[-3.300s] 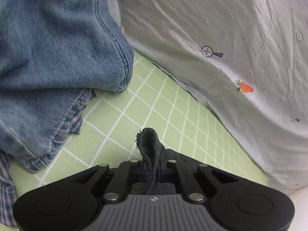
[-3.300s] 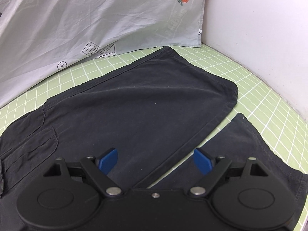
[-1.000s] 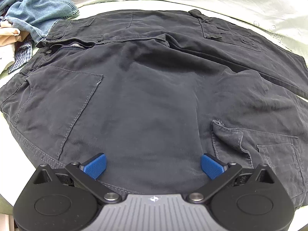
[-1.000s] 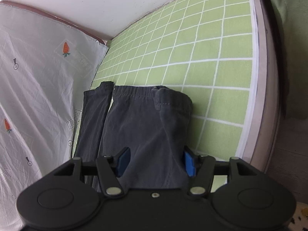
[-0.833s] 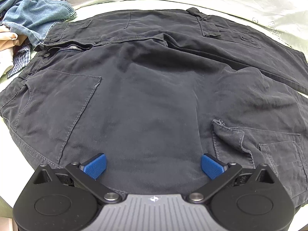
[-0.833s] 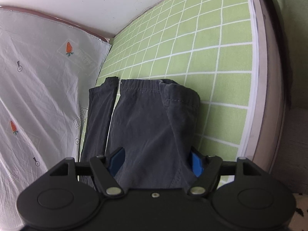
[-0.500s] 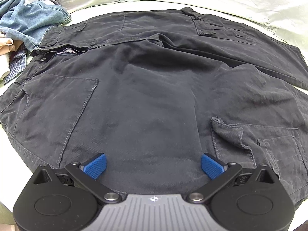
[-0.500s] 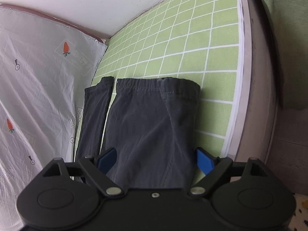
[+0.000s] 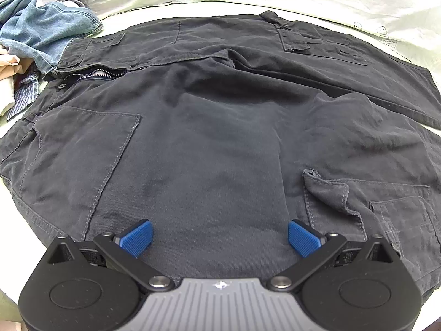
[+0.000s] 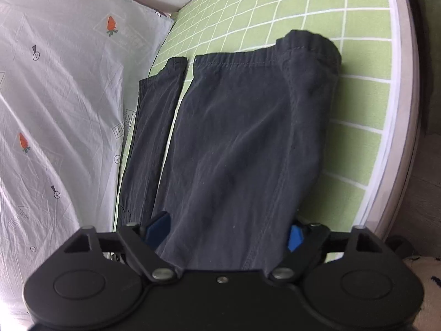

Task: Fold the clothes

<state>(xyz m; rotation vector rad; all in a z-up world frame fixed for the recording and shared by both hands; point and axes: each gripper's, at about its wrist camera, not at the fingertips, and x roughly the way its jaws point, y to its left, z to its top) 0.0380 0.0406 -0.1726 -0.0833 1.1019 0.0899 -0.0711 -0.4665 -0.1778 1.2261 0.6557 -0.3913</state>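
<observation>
Black cargo trousers (image 9: 215,127) lie spread on the bed, waist and open zip at the upper left, side pockets at left and right. My left gripper (image 9: 219,238) is open, its blue pads (image 9: 136,237) wide apart just above the seat fabric. In the right wrist view the two trouser legs (image 10: 237,143) lie side by side, the nearer hem bunched at the far end. My right gripper (image 10: 224,233) is open with the nearer leg's fabric lying between its blue pads (image 10: 295,237).
A pile of blue jeans (image 9: 46,30), plaid and beige clothes sits at the upper left. A pale printed sheet (image 10: 60,115) lies along the wall. The green checked bedcover (image 10: 358,77) ends at the bed edge (image 10: 405,82) on the right.
The left gripper let go of the black fabric it pinched 3.3 s ago and now hovers open over the trousers. The right gripper's jaws have opened wider around the nearer leg.
</observation>
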